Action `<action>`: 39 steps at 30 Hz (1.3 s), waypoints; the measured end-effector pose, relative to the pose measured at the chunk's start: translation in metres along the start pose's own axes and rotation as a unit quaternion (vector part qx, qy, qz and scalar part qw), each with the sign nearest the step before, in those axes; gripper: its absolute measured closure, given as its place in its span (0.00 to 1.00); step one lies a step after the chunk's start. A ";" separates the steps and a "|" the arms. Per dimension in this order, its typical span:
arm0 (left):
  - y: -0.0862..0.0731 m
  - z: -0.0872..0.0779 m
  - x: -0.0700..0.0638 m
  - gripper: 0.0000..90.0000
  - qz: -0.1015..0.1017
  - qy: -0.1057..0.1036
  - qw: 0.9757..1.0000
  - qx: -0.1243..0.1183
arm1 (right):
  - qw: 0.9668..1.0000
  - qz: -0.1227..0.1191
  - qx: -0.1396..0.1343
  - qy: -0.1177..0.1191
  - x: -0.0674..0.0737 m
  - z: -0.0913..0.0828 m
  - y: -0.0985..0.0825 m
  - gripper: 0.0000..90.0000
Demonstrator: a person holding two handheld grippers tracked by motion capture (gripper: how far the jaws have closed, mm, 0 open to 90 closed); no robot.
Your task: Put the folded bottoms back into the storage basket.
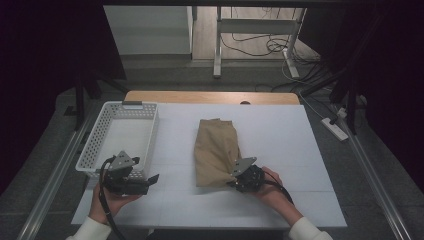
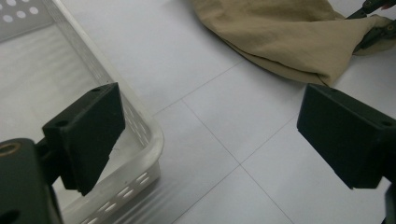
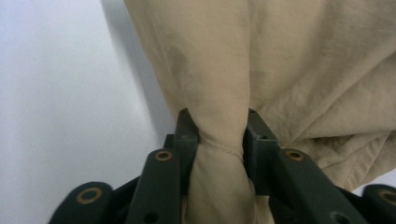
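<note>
White table point(image 1: 280, 130); cloth point(image 1: 216, 145) between right hand-held gripper point(image 1: 236, 176) jaws.

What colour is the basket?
White, with small holes; the basket shows best in the high view.

White table point(image 1: 280, 130), white perforated basket point(image 1: 95, 142) at left, tan folded cloth point(image 1: 215, 150) mid-table

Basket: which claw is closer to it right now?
Left. The left claw hovers open just off the basket's near corner, holding nothing. The right claw is farther away across the table, shut on the cloth's near edge.
</note>
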State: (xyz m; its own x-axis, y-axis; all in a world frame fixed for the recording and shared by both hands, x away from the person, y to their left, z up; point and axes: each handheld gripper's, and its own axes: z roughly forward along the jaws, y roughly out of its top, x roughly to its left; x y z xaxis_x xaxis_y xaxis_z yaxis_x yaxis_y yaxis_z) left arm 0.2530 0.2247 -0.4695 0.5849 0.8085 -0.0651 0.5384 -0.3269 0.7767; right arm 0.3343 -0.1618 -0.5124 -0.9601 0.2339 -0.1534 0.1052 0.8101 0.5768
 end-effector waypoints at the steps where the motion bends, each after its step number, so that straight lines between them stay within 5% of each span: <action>1: 0.000 0.000 0.000 0.09 0.000 0.000 1.000 0.000 | 1.000 0.000 0.000 0.000 0.000 0.000 0.000 0.81; 13: 0.000 -0.002 0.001 0.09 -0.001 0.000 1.000 -0.004 | 0.999 0.026 -0.034 0.014 0.001 -0.013 0.000 0.86; 25: 0.004 0.001 -0.006 0.09 0.003 -0.016 1.000 -0.006 | 0.998 0.024 -0.052 0.041 0.025 -0.030 -0.008 0.86; 39: 0.044 0.033 -0.027 0.09 0.027 -0.049 0.998 -0.005 | 0.997 0.029 -0.055 0.053 0.024 -0.028 -0.010 0.86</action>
State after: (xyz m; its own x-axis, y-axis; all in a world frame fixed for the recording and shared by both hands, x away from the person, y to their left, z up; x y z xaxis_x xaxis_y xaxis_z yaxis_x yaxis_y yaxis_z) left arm 0.2810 0.1725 -0.4547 0.6699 0.7378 -0.0826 0.4985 -0.3646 0.7864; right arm 0.3029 -0.1794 -0.4996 -0.9759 0.2157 -0.0344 0.1383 0.7320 0.6671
